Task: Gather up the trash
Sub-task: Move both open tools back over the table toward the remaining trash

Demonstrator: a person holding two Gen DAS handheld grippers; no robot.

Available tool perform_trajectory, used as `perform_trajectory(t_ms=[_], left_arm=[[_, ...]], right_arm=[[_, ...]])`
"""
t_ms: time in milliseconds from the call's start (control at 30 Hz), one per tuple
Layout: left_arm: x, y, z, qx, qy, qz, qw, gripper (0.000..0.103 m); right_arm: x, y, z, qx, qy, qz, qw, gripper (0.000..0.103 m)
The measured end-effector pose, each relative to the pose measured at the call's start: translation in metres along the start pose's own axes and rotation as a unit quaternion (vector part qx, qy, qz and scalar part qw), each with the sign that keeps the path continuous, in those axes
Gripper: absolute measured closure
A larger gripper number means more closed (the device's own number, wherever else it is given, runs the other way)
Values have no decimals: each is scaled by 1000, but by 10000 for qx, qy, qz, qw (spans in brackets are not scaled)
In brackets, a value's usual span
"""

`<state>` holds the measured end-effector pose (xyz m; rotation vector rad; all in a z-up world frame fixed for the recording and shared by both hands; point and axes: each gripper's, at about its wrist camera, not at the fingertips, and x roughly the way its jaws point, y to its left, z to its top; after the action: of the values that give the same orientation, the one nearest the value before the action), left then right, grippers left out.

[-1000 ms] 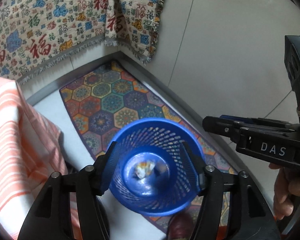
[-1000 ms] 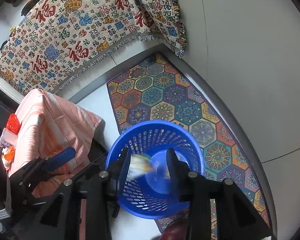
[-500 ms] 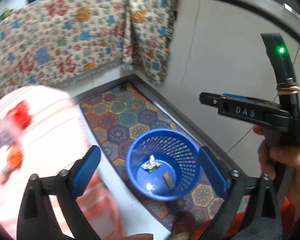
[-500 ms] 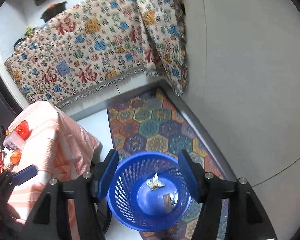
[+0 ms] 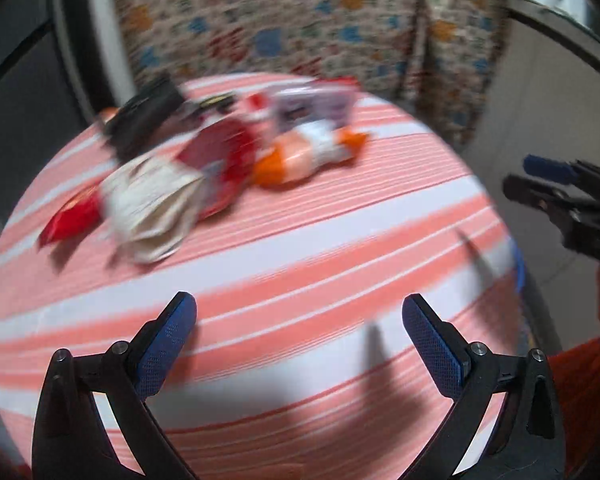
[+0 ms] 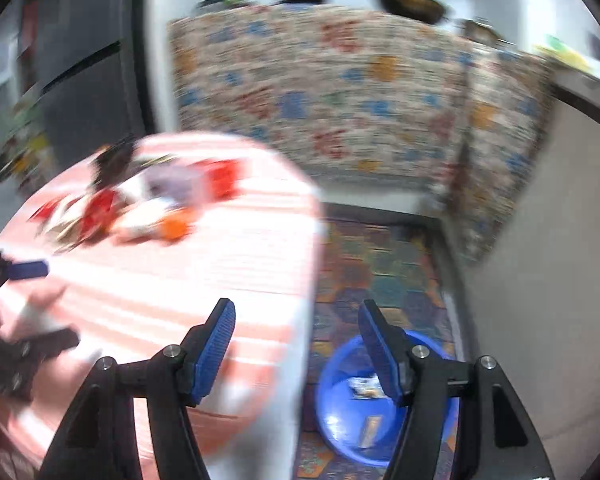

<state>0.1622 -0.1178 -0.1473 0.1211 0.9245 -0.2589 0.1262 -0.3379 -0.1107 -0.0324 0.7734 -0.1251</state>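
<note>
A heap of trash wrappers (image 5: 204, 168) lies blurred toward the far left part of the striped worktop (image 5: 340, 248). The left gripper (image 5: 300, 332) hangs over the near edge, jaws at their widest, nothing between them. The right gripper (image 6: 296, 344) has just spread its jaws partway, empty, above the worktop's right edge. On the floor, the blue basket (image 6: 340, 364) holds scraps.

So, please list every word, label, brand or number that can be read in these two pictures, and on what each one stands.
None can be read.
Snack wrappers on the striped tablecloth: print too blurred.
Patterned cloth behind: its figures are smeared by motion.
Scraps in the blue basket: too small and blurred.
</note>
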Motion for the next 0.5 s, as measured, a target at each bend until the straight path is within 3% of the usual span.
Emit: perform_trajectory(t_ms=[167,233,267,333,433,500], left_arm=[[16,62,-14,-265,171,488,9983,1],[18,83,-20,-349,113,478,9982,0],[20,97,-19,-495,154,350,9980,0],[20,106,-16,-461,112,521,9975,0],[27,124,-8,-436,131,277,9986,0],[28,126,-4,-288,141,178,9993,0]], right_arm=[[29,80,-1,-345,541,898,9939,38],[40,109,-3,-479,719,1100,9902,38],[44,122,-3,-560,770,1142,9889,38],[50,145,-5,-788,786,1104,9876,32],[52,163,-4,-976,670,1150,9863,29],[56,170,0,-946,655,1163,9865,20]])
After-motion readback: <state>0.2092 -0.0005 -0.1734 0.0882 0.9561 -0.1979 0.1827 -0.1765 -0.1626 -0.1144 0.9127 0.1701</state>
